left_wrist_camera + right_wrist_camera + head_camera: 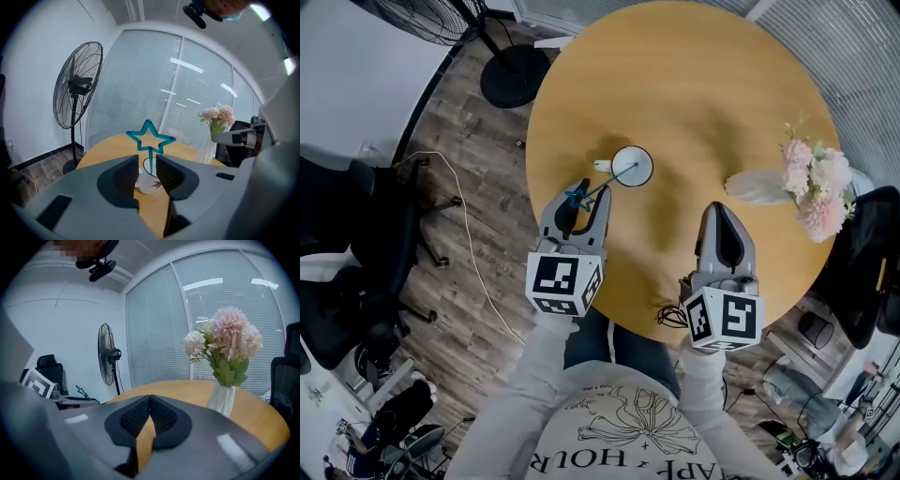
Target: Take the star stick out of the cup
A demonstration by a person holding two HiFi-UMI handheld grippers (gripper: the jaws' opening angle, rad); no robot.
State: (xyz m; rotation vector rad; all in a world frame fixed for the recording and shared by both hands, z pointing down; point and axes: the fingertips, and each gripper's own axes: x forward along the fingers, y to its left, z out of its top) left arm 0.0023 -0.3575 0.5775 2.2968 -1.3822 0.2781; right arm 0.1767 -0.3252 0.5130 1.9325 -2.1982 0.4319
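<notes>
The table (703,84) is bare over most of its top. The cup (632,166) stands left of the middle. The star stick (577,196) leans out of it toward the near edge, and its shaft passes between the parted jaws of the left gripper (149,165) with a small gap on each side. The vase (757,187) stands well apart at the right. Between cup and vase there is only free wood. A fan (514,77) stands on the floor beyond the table's far left edge.

Even daylight through blinds (140,84), ceiling-light reflections on glass; heavy fisheye vignette in gripper views; sharp focus.
</notes>
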